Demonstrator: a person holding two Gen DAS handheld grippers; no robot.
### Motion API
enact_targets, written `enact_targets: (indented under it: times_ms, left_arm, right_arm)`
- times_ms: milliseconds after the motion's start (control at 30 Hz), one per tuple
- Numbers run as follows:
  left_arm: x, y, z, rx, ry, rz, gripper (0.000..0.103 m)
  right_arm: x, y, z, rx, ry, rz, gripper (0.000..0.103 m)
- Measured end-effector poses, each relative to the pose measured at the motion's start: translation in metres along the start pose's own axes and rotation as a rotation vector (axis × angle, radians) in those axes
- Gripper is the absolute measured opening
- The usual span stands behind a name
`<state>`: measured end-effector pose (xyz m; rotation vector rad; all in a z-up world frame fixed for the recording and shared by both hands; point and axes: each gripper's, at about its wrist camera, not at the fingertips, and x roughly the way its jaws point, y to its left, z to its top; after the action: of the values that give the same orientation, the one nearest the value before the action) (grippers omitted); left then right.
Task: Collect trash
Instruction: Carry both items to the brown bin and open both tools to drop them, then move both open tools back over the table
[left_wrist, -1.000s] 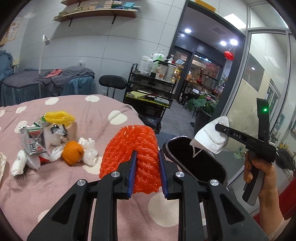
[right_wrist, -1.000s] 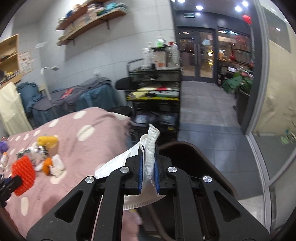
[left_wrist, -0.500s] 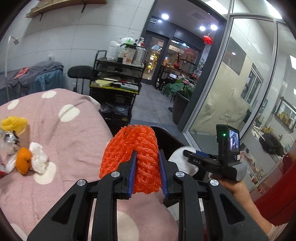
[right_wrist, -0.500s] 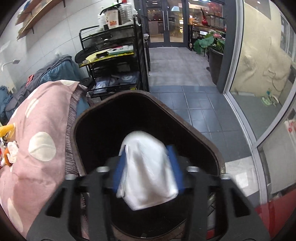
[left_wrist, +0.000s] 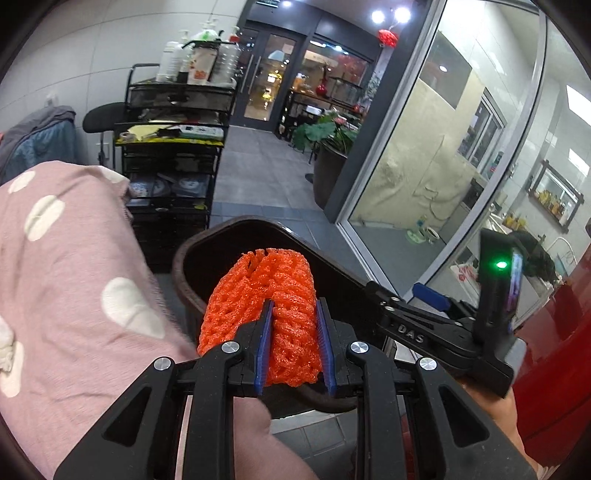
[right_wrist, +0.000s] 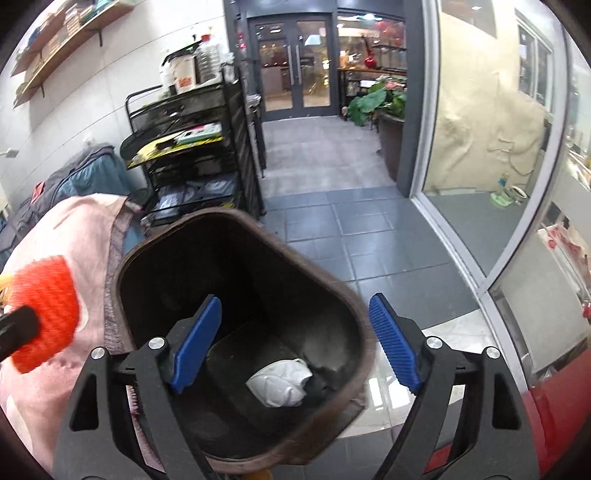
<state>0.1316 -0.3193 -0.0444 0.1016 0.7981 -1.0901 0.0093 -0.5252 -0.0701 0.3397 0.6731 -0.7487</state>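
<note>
My left gripper (left_wrist: 293, 314) is shut on an orange foam net sleeve (left_wrist: 266, 291), held just over the near rim of the dark brown trash bin (left_wrist: 192, 254). The same orange foam net sleeve (right_wrist: 46, 299) shows at the left edge of the right wrist view. My right gripper (right_wrist: 295, 314) hangs over the bin (right_wrist: 155, 247) with its jaws opening wide and nothing between them. A white face mask (right_wrist: 279, 382) lies on the bin's bottom. In the left wrist view the right gripper (left_wrist: 417, 306) reaches in from the right, held by a hand (left_wrist: 506, 428).
A pink blanket with white dots (left_wrist: 62, 280) covers the surface left of the bin. A black wire cart (right_wrist: 199, 162) with bottles stands behind it. Grey tiled floor (right_wrist: 332, 214) leads to glass doors; a glass wall (left_wrist: 443, 166) runs along the right.
The right gripper swung over the bin, opened and dropped the white mask inside. The left gripper carried the orange net sleeve rightward from the blanket to the bin's rim.
</note>
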Motion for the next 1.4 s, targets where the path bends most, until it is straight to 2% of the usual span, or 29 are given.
enact_targets:
  times_ms: [100, 533, 633, 667, 733, 767, 800, 900, 1100, 1400]
  left_arm:
    - [0.015, -0.007, 0.003, 0.018, 0.025, 0.0, 0.022]
    - [0.056, -0.032, 0.009, 0.13, 0.119, 0.001, 0.022]
    - [0.061, -0.034, 0.011, 0.144, 0.131, 0.01, 0.028]
    - [0.063, -0.035, 0.012, 0.147, 0.132, 0.015, 0.033]
    - [0.065, -0.035, 0.013, 0.154, 0.132, 0.022, 0.05]
    - [0.065, -0.036, 0.013, 0.157, 0.13, 0.022, 0.066]
    - [0.065, -0.037, 0.013, 0.161, 0.124, 0.023, 0.078]
    - [0.062, -0.036, 0.011, 0.176, 0.11, 0.03, 0.088]
    - [0.046, -0.03, 0.007, 0.159, 0.067, 0.083, 0.095]
    - [0.002, -0.023, 0.006, 0.133, -0.031, 0.101, 0.097]
  right_arm:
    - [-0.002, -0.013, 0.003, 0.002, -0.01, -0.05, 0.082]
    - [-0.001, -0.05, 0.006, 0.076, 0.011, -0.092, 0.083]
    - [0.0, -0.053, 0.009, 0.083, 0.008, -0.106, 0.083]
    - [0.001, -0.053, 0.009, 0.086, 0.009, -0.108, 0.084]
    - [0.001, -0.055, 0.009, 0.093, 0.012, -0.114, 0.084]
    - [0.002, -0.056, 0.009, 0.097, 0.013, -0.116, 0.085]
    - [0.002, -0.057, 0.01, 0.1, 0.016, -0.119, 0.085]
    - [0.003, -0.059, 0.011, 0.108, 0.021, -0.123, 0.085]
    - [0.004, -0.054, 0.011, 0.101, 0.029, -0.112, 0.086]
    - [-0.001, -0.027, 0.012, 0.067, 0.026, -0.044, 0.088]
